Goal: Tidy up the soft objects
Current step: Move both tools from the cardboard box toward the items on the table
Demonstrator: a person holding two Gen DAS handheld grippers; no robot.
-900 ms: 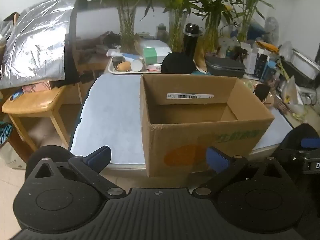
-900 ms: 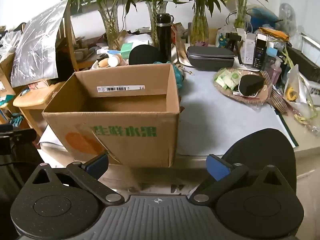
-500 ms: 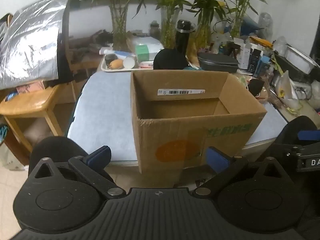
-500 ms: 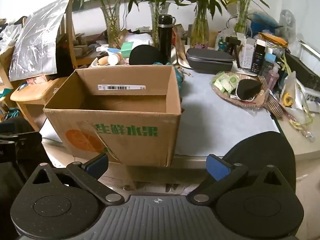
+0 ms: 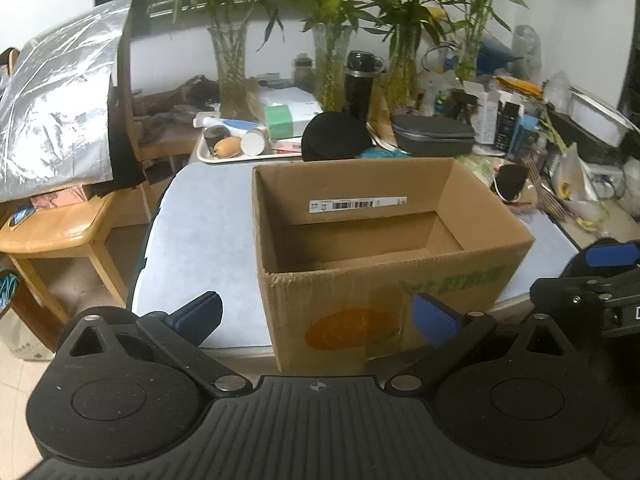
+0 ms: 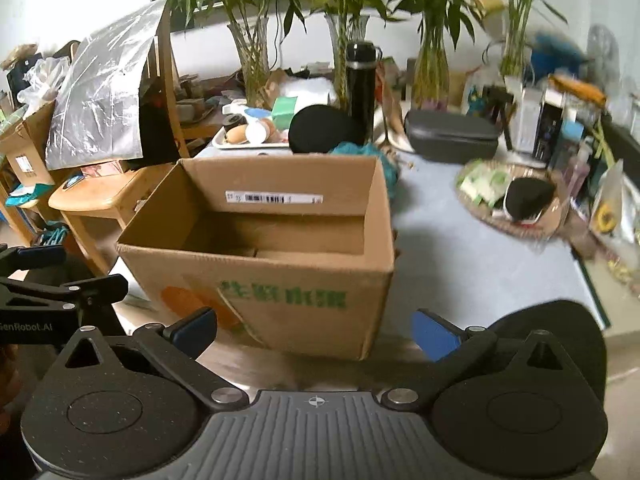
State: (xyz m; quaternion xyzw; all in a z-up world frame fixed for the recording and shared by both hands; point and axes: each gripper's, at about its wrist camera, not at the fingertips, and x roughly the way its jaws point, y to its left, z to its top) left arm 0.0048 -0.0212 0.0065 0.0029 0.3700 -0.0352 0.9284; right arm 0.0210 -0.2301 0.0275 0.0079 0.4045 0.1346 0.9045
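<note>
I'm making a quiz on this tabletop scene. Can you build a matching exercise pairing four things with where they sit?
Things:
1. brown cardboard box
2. tall black flask
3. dark grey zip case
4. round woven tray

Places:
A. right of the flask, at the back
B. nearest the grippers, open-topped
C. on the table's right, holding green packets
D. upright behind the box, among the glass vases

Pairs: 1-B, 2-D, 3-A, 4-C
</note>
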